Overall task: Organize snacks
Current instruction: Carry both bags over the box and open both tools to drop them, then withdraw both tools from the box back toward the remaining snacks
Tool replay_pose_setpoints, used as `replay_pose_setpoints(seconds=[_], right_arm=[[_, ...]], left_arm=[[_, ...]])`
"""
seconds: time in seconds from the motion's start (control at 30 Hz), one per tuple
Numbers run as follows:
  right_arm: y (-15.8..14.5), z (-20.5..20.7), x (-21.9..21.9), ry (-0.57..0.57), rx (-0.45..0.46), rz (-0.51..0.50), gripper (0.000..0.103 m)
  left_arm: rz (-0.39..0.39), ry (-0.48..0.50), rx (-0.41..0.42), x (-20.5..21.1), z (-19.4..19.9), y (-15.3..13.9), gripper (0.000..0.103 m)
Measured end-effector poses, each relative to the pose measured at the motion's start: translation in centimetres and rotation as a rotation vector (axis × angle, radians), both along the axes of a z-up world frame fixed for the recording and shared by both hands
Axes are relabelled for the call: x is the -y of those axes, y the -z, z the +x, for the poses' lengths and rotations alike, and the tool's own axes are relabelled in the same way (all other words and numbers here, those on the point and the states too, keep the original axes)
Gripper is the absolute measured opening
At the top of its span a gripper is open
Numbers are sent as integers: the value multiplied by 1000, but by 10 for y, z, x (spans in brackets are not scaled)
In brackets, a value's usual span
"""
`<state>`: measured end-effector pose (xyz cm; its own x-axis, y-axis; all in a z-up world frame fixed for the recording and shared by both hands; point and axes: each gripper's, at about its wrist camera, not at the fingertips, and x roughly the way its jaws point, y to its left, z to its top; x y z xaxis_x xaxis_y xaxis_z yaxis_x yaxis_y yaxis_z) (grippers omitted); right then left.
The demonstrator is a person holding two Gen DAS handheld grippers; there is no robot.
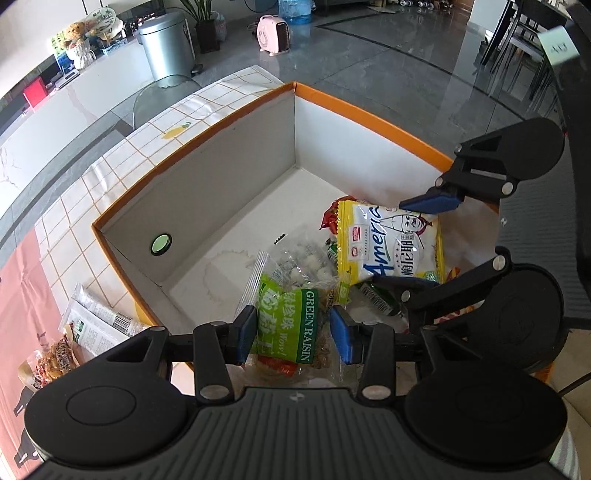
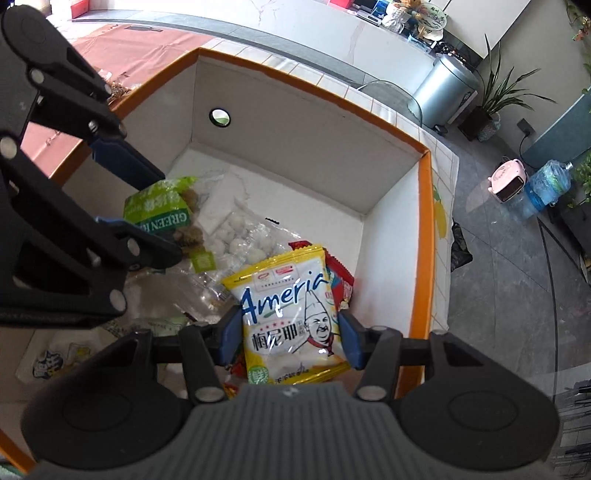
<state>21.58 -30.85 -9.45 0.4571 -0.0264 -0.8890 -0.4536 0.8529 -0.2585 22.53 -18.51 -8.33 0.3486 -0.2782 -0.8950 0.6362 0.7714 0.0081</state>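
While both grippers hang over the orange-rimmed box [image 1: 373,118], each has its blue pads spread wide on either side of a snack bag without clearly pinching it. The left gripper [image 1: 293,334] straddles the green raisin bag [image 1: 291,325], which lies at the box's near edge; a gap shows between the bag and the pad on one side, so the jaws stand open and whether the other pad touches cannot be told. The right gripper [image 2: 290,338] brackets the yellow-and-white Ameria bag [image 2: 291,314] in the same way, jaws apart, the bag resting tilted against the near right wall of the box.

Between the two bags lies a clear packet of white round sweets [image 1: 308,264], partly under the raisin bag. A red wrapper [image 2: 341,280] peeks out behind the Ameria bag, and a dark green packet [image 1: 378,297] sits just beneath it. The far half of the box floor is bare white, with a round hole [image 1: 160,244] in the left wall.

Outside the box, near the left edge of the tiled tablecloth [image 1: 110,173], more snack packets [image 1: 98,321] lie flat. Beyond the table stand a silver bin [image 1: 166,46] and a pink heater [image 1: 273,33] on the grey floor.
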Motion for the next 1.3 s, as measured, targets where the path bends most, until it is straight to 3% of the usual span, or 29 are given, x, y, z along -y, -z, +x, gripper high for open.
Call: replay_pose_setpoints(seconds=[0.23,0.4,0.73,1.0,1.3], right_arm=[[3,2,-1,0,-1,3,53],[-1,1,-2,-5,-20,-14,66],[-29,-6,-12,83,-47,-25,75],[-77,-34,-25,240,26,173,76],[-99,-63,-87,243,92,353,76]], left_arm=[[5,29,44,2,-5,0,56],[-34,27,65,-4,-9,-8,67],[-140,-46,98,-39,-25,-45,68],[-186,-197,163,-97,-48,-73,69],[-221,-396,209,-188,-73,-84,72]])
